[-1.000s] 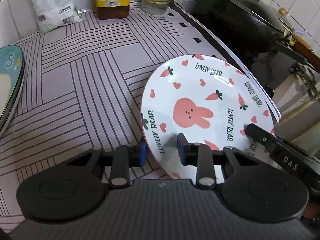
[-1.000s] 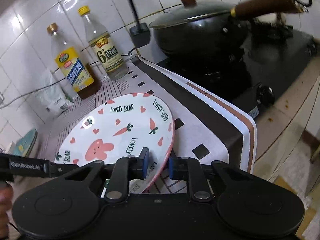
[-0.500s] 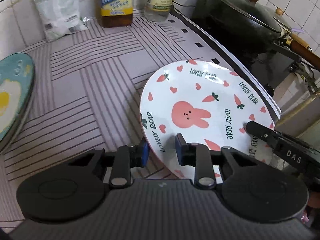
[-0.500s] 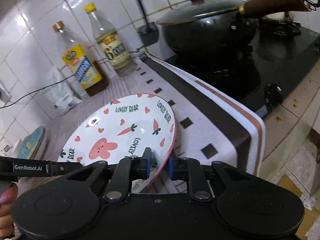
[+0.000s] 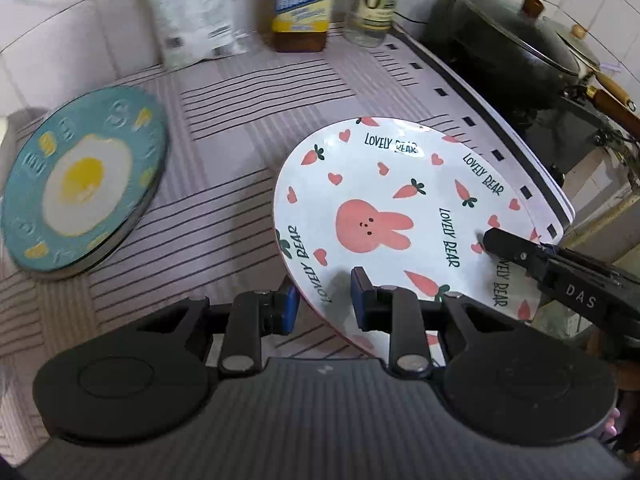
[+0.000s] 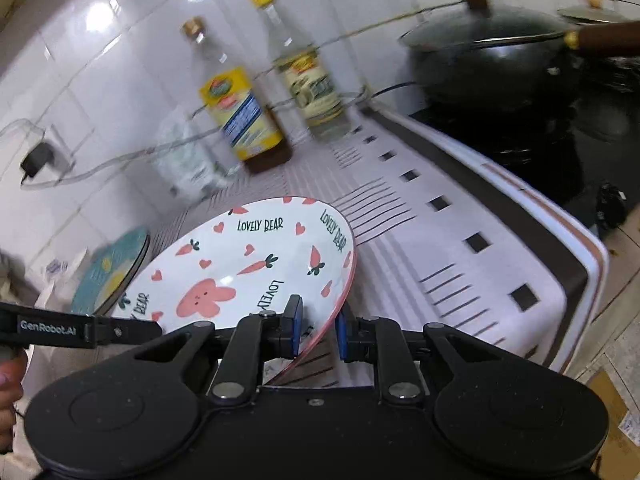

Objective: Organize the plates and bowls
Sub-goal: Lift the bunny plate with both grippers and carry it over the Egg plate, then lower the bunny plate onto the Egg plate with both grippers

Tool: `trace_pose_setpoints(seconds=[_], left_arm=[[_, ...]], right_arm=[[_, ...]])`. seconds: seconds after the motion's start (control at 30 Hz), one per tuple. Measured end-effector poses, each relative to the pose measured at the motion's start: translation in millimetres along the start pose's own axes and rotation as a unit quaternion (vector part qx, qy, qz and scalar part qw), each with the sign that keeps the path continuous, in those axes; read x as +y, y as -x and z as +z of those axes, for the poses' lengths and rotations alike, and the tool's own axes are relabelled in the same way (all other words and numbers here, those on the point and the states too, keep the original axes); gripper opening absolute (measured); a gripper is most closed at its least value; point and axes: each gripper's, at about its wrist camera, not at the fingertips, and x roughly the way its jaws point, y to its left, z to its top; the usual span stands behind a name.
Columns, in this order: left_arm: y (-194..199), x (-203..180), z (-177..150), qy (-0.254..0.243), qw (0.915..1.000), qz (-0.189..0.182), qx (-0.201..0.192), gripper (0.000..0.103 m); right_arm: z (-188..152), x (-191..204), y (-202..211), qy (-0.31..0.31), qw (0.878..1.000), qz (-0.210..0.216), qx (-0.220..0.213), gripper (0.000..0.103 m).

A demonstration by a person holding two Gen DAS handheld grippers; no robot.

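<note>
The white plate [image 5: 400, 208], printed with a pink rabbit, carrots, hearts and "LOVELY BEAR", hangs tilted above the striped mat [image 5: 240, 128]. The left gripper [image 5: 325, 305] and right gripper [image 6: 318, 330] each clamp its near rim. Far left lies one teal plate [image 5: 80, 184]; two bottles [image 6: 240, 108] stand at the wall.

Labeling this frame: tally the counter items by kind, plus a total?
Plates: 2, bunny plate and egg plate
Bottles: 2, yellow-label bottle and clear bottle
Bags: 1, white bag
Woks: 1, lidded wok
Total: 6
</note>
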Motion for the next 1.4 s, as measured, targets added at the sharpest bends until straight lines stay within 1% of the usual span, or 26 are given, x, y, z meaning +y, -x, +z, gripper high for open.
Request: trace_pose_setpoints(seconds=[0.17, 0.37, 0.43, 0.57, 0.73, 0.93, 1.03, 1.13, 1.23, 1.4], left_arm=[[20, 25, -10, 0.031, 0.9995, 0.004, -0.006, 0.025], [52, 54, -17, 0.061, 0.9977, 0.022, -0.016, 0.025], [65, 63, -19, 0.069, 0.9967, 0.033, -0.026, 0.025], [94, 81, -20, 0.086, 0.9933, 0.058, -0.051, 0.025], [113, 106, -20, 0.111, 0.9885, 0.074, -0.072, 0.025], [118, 136, -23, 0.143, 0.9830, 0.082, -0.080, 0.026], [118, 151, -26, 0.165, 0.9798, 0.077, -0.084, 0.026], [110, 163, -26, 0.185, 0.9769, 0.071, -0.081, 0.026], [101, 173, -25, 0.196, 0.9745, 0.074, -0.081, 0.026], [83, 189, -20, 0.217, 0.9709, 0.077, -0.068, 0.026]], right_arm=[[5, 26, -1, 0.030, 0.999, 0.018, 0.017, 0.022], [11, 61, 3, 0.064, 0.997, 0.049, 0.019, 0.022], [14, 74, 5, 0.075, 0.995, 0.061, 0.019, 0.022], [20, 100, 6, 0.093, 0.991, 0.100, 0.015, 0.022], [27, 130, 1, 0.106, 0.985, 0.134, 0.006, 0.022], [32, 160, -17, 0.127, 0.979, 0.159, 0.012, 0.022], [34, 170, -26, 0.131, 0.976, 0.173, 0.018, 0.022], [37, 179, -37, 0.137, 0.974, 0.181, 0.021, 0.022], [41, 185, -49, 0.144, 0.972, 0.181, 0.029, 0.022], [44, 190, -75, 0.154, 0.970, 0.183, 0.047, 0.022]])
